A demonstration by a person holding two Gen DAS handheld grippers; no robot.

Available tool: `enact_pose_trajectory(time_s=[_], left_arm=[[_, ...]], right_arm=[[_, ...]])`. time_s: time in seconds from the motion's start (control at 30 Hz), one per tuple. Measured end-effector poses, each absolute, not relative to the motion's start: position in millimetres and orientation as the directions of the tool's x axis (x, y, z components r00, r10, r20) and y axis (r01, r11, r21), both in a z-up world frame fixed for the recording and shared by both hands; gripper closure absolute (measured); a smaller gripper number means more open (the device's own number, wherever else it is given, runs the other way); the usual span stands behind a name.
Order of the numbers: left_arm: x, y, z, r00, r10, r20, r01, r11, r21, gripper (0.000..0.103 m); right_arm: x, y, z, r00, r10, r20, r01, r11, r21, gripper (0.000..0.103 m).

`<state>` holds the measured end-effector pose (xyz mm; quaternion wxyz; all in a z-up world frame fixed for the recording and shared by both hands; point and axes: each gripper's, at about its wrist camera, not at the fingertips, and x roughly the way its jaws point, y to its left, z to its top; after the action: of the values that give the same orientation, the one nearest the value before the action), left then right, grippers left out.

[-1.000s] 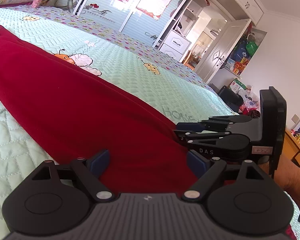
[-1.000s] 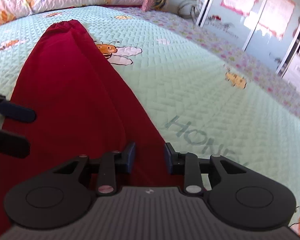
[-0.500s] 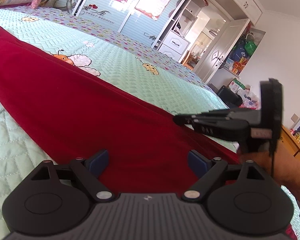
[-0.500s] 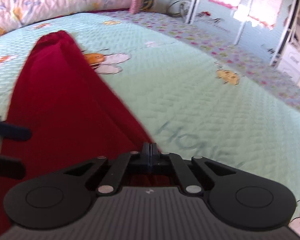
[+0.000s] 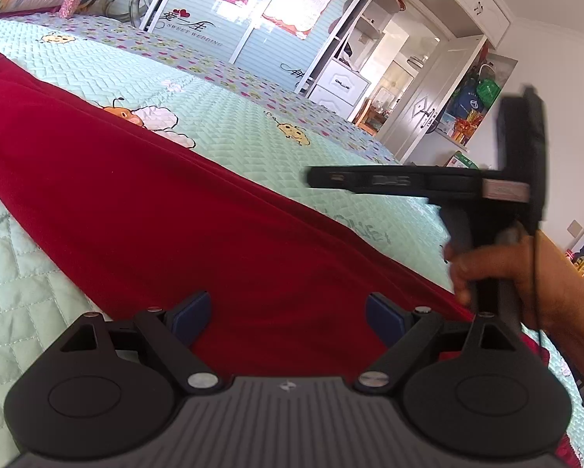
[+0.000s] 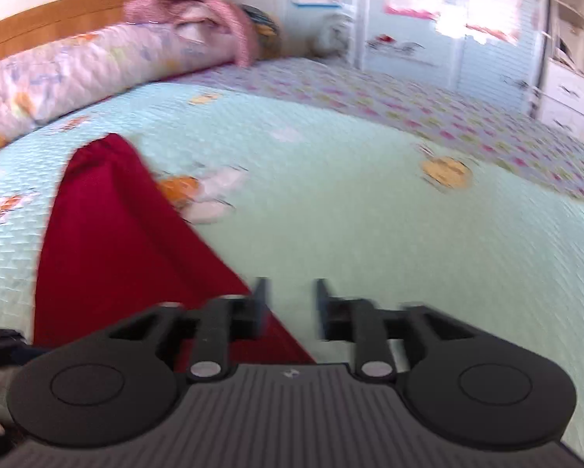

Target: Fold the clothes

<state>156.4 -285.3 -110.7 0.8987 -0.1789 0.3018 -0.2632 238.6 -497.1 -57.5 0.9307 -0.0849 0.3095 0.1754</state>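
The bed with its pale green quilted bedspread [image 5: 253,144], printed with cartoon bees and a flowered border, fills the ground ahead of and beneath both tools. On it lies the long dark red fabric garment [image 5: 167,226], spread flat and running from under the left hand-held gripper [image 5: 288,316] away to the far left; in the right wrist view the same garment [image 6: 108,241] lies ahead and to the left of the right hand-held gripper [image 6: 290,304], its edge passing under the left finger. A rolled floral quilt [image 6: 77,66] sits far ahead against the wooden headboard. The left hand-held gripper stands wide open just above the red cloth, nothing between its blue pads [image 5: 192,312]. The right hand-held gripper is opening, with only bedspread showing in the gap; the person's hand [image 5: 506,273] holds its handle, to the right of the left one.
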Motion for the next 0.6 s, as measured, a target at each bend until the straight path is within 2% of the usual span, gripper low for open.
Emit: enact_pose_trajectory(time_s=[0.33,0.37,0.4,0.43,0.6], left_arm=[[156,-284,-111,0.676,-0.587,-0.444,0.364,0.791,-0.492,0.014],[156,-284,-111,0.676,-0.587,-0.444,0.364,0.791,-0.492,0.014],[157,-284,-111,0.676,-0.588,-0.444,0.364,0.791,-0.492,0.014],[157,-284,-111,0.676,-0.588,-0.444,0.364,0.791,-0.492,0.014],[157,-283,-110,0.675,-0.59,-0.443,0.364,0.789,-0.495,0.014]], right_arm=[[258,-417,-88,0.695,0.251,-0.674,-0.549,0.79,-0.271,0.062],[257,-418,-86,0.69,0.25,-0.679,-0.546,0.795,-0.263,0.069],[258,-419,-85,0.682,0.254,-0.686,-0.54,0.807,-0.239,0.091],[260,-420,-83,0.674,0.259,-0.692,-0.534,0.818,-0.214,0.098],[280,-433,-83,0.667,0.256,-0.7,-0.48,0.866,-0.14,0.101]])
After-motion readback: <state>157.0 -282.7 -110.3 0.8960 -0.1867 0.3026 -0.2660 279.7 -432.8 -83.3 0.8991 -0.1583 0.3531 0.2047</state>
